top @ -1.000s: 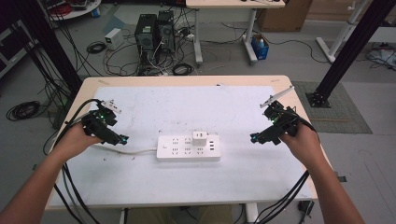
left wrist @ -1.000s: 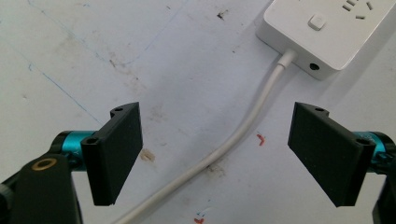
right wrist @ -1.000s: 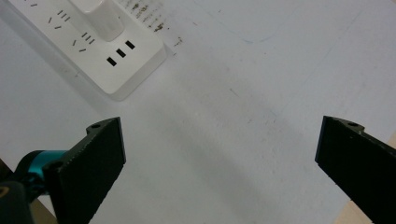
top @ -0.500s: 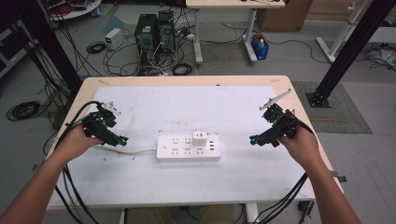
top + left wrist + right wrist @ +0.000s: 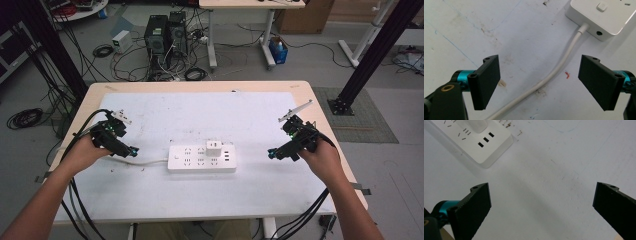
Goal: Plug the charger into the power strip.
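Tongs first: both gape empty, left tongs (image 5: 131,150) just over the cord (image 5: 150,161), right tongs (image 5: 272,153) clear of the strip's far end. Between them on the counter (image 5: 200,117) lies the strip (image 5: 201,159), with a white plug (image 5: 214,147) seated in its top.

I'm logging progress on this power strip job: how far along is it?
Done: nothing that shows; the white adapter sits plugged into the power strip. In hand: nothing. The left gripper hangs open over the strip's cord, and the right gripper is open above bare mat beside the strip's USB end. Left: probably all of the handling, starting with closing in on the strip or adapter.
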Available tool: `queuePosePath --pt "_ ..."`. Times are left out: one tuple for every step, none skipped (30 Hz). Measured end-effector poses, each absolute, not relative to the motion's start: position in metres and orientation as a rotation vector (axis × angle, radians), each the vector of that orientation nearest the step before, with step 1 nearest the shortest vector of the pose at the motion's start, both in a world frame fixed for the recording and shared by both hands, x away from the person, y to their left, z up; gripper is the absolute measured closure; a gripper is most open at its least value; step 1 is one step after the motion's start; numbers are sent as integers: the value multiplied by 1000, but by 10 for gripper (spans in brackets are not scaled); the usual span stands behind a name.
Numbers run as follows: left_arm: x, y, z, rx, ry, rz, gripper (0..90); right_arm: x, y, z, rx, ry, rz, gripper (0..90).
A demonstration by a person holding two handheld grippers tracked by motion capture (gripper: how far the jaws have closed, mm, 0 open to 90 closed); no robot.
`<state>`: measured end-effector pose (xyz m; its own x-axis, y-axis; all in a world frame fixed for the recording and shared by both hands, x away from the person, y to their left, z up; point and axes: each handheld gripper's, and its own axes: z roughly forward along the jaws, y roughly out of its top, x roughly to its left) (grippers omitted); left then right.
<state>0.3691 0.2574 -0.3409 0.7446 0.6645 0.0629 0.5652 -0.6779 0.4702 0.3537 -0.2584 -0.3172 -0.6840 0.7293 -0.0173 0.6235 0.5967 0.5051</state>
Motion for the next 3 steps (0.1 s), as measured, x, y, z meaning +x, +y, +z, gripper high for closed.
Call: queuePosePath --pt "369 258 -341 2518 936 319 180 354 -259 -317 1120 2600 696 10" --pt "369 258 -341 2517 938 317 180 353 -259 -317 1126 2600 697 10" --pt "369 258 -341 2517 940 320 180 353 -259 -317 1125 2600 697 10"
